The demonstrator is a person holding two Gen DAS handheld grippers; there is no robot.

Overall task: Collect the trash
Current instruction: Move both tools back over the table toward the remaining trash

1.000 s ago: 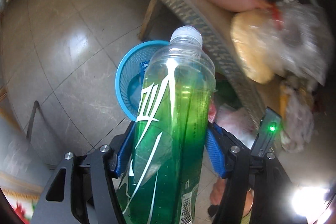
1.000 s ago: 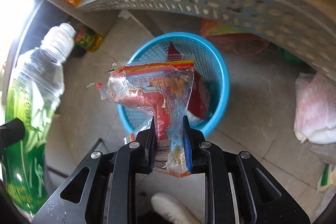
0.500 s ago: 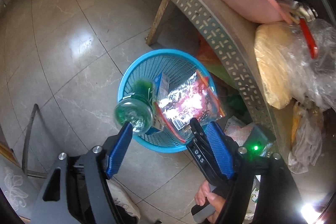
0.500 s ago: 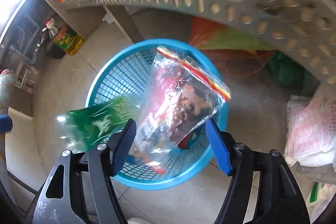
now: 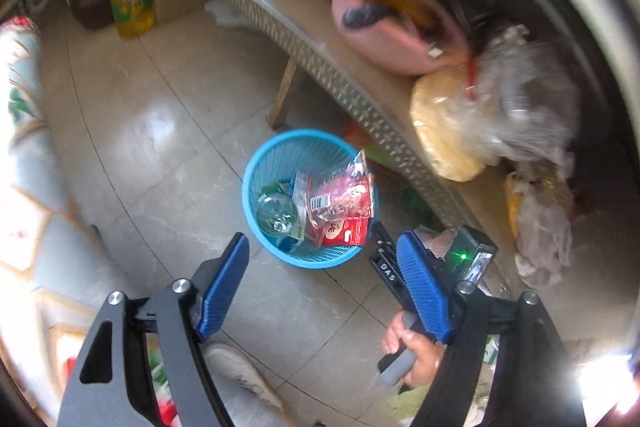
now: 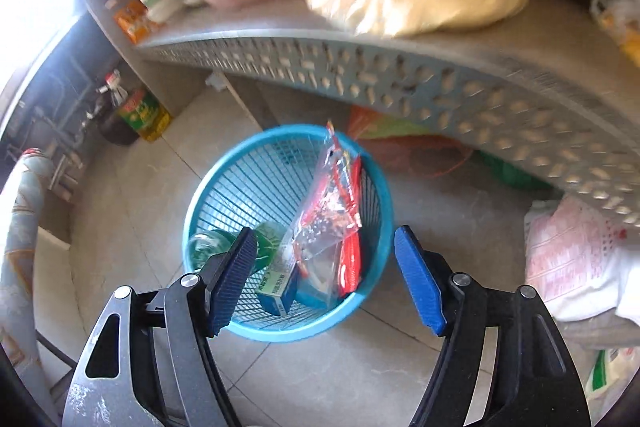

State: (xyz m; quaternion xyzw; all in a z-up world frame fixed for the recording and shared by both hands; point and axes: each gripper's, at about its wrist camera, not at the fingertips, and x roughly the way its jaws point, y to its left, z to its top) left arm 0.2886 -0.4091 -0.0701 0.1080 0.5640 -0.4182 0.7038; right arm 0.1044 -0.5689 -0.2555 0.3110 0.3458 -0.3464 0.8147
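My left gripper (image 5: 320,263) has just been opening and its jaws stand wide with nothing between them; my right gripper (image 6: 326,247) likewise, also empty. Beyond them on the tiled floor (image 5: 160,155) the blue basket (image 6: 200,223) holds the green bottle (image 5: 277,214) and the plastic wrapper (image 6: 332,211), which leans against the basket's far wall. Behind it stands the table (image 6: 400,83).
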